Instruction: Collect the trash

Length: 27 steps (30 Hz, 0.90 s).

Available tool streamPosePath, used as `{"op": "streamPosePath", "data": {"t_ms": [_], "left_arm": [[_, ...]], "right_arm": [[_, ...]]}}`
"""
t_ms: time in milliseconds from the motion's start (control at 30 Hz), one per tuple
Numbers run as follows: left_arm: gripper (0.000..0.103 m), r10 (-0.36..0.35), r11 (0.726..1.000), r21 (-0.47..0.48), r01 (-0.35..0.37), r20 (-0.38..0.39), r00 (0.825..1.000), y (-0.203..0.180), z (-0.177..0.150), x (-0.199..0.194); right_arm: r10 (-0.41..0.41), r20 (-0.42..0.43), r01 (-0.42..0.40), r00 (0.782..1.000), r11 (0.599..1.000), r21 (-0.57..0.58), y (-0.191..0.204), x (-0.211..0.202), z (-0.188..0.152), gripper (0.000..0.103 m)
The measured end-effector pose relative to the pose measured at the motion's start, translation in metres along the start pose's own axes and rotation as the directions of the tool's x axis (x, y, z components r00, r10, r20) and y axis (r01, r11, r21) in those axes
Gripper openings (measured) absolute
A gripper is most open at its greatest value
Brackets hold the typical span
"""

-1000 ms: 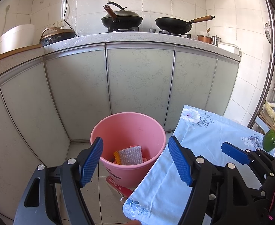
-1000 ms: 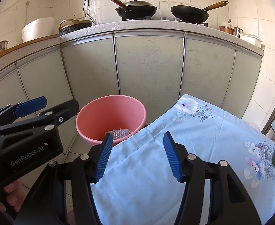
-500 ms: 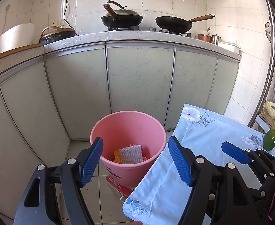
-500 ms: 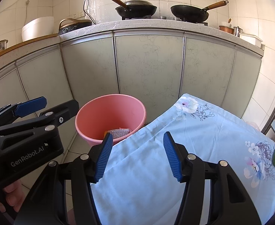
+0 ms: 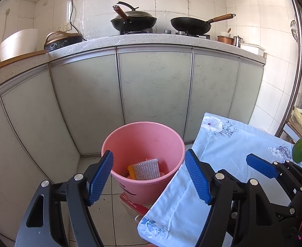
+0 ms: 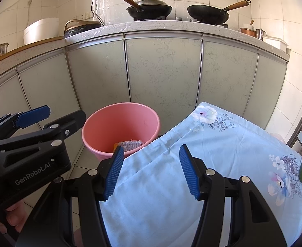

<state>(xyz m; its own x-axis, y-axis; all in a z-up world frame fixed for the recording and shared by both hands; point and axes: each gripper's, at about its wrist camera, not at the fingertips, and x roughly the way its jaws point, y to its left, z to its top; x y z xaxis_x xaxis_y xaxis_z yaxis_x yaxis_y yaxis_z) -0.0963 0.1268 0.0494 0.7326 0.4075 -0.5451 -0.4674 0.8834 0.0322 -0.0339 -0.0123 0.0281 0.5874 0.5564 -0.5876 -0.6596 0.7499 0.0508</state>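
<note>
A pink bucket (image 5: 142, 138) stands on the floor by the cabinets, also in the right wrist view (image 6: 120, 121). Inside lie a piece of bubble wrap (image 5: 146, 167) and an orange scrap (image 5: 131, 170); the bubble wrap shows in the right wrist view (image 6: 130, 144) too. My left gripper (image 5: 149, 177) is open and empty, held above the bucket's near rim. My right gripper (image 6: 151, 170) is open and empty over the blue floral cloth (image 6: 212, 164), to the right of the bucket. The left gripper also shows in the right wrist view (image 6: 54, 121).
The cloth-covered table (image 5: 229, 154) stands right of the bucket. A green pepper (image 5: 300, 153) sits at its far right edge. Grey cabinets (image 5: 155, 86) stand behind, with pans (image 5: 134, 21) on the stove. A red packet (image 5: 134, 204) lies under the bucket's front.
</note>
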Motion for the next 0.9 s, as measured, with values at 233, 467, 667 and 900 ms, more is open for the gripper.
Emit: {"op": "streamPosePath", "data": {"t_ms": [233, 467, 667, 900], "left_arm": [[0.071, 0.004, 1.0, -0.002, -0.004, -0.003, 1.0, -0.0012, -0.001, 0.0007], [0.071, 0.004, 1.0, -0.004, -0.004, -0.009, 1.0, -0.0001, -0.0006, 0.0013], [0.071, 0.003, 1.0, -0.005, -0.003, -0.01, 1.0, 0.0002, -0.0005, 0.0019], [0.071, 0.0, 1.0, 0.0, 0.0, -0.012, 1.0, 0.001, -0.0002, 0.0037]], "right_arm": [[-0.002, -0.002, 0.002, 1.0, 1.0, 0.0, -0.0009, 0.0019, -0.0016, 0.057], [-0.003, -0.004, 0.003, 1.0, 1.0, -0.001, -0.0007, 0.0023, -0.0013, 0.057], [-0.004, -0.005, 0.004, 1.0, 1.0, -0.004, -0.0011, 0.0035, -0.0017, 0.057], [-0.005, -0.006, 0.005, 1.0, 1.0, -0.004, -0.0014, 0.0037, -0.0019, 0.057]]}}
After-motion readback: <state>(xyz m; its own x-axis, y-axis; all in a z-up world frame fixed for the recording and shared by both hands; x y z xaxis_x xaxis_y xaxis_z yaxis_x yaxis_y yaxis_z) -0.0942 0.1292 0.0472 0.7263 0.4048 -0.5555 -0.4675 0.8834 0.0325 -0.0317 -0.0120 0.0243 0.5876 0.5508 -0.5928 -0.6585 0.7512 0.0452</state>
